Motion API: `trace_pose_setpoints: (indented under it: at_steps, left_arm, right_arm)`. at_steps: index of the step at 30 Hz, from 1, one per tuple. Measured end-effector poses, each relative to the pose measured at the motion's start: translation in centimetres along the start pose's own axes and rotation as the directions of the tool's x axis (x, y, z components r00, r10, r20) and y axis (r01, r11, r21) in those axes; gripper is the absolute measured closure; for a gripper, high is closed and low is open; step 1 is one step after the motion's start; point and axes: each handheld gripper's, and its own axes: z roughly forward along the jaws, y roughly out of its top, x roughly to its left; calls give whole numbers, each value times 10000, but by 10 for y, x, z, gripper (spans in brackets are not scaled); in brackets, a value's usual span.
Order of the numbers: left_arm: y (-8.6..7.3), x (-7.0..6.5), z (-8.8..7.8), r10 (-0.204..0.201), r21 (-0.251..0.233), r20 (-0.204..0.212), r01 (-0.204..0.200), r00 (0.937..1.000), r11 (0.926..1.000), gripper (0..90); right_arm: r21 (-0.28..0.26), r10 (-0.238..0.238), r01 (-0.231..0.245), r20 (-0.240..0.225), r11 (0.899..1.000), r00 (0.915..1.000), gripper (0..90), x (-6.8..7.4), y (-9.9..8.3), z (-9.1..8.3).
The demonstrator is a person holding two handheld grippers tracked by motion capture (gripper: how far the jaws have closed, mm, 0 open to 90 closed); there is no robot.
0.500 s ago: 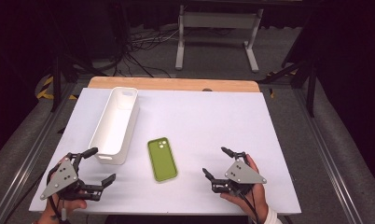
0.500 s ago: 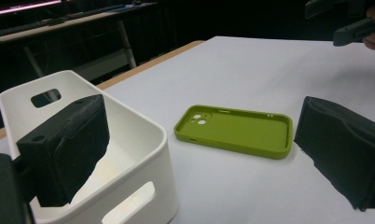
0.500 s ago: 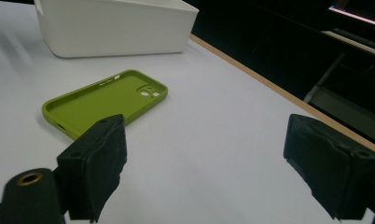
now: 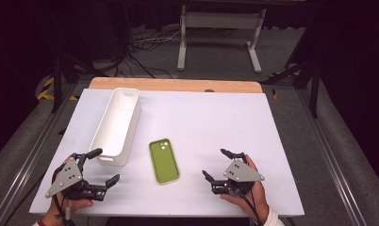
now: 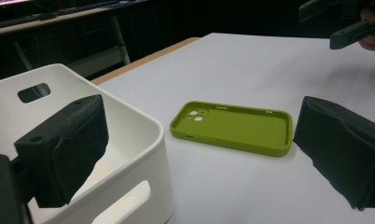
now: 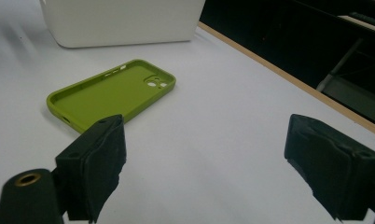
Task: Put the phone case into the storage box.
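A matte green phone case (image 4: 163, 160), rounded and hollow side up, is lying just right of the glossy white bin (image 4: 117, 123). The left gripper (image 4: 99, 165) and right gripper (image 4: 217, 165) are gaping wide, holding nothing.

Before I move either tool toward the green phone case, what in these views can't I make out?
- White bin floor: in the left gripper view, the left tool's near jaw and the bin's own wall cover much of it.
- Phone case near corner: in the right gripper view, the right tool's jaw overlaps it.
- Case underside: it lies hollow side up on the table in every view.
- Bin's far end: cut off by the top edge of the right gripper view.
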Motion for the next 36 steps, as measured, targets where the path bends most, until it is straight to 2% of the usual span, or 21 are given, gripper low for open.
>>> trace_pose_setpoints:
  at_steps: [4,9,12,19,21,27,28,36]
  left_arm:
    - [0,-1,2,66,116,2,-66,10000,9999,39]
    - [0,-2,4,-131,117,31,130,9999,9998,46]
    - [0,-4,5,26,221,-29,-25,10000,9998,54]
    - [-1,-6,8,-97,296,65,95,9999,9995,62]
    - [-1,-5,9,2,379,80,-5,10000,9993,61]
    - [-1,-6,12,-61,465,128,55,9999,9989,61]
    - [-1,-6,12,-49,466,156,42,9999,9989,61]
    - [1,-6,13,31,482,97,-35,9999,9988,62]
  right_arm:
    - [85,-23,24,-91,10000,10000,138,-2,1,2]
    - [195,58,-54,-253,9998,9997,165,-4,3,5]
    - [226,79,-69,-424,9997,9991,177,-6,7,7]
    - [287,282,-266,-563,9992,9980,180,-8,12,10]
    - [444,248,-224,-528,9988,9983,182,-8,14,12]
    - [977,310,-264,-452,9949,9985,167,-8,19,21]
    - [997,377,-318,-571,9945,9977,167,-8,20,22]
    - [1215,553,-473,-633,9915,9965,148,-10,31,34]
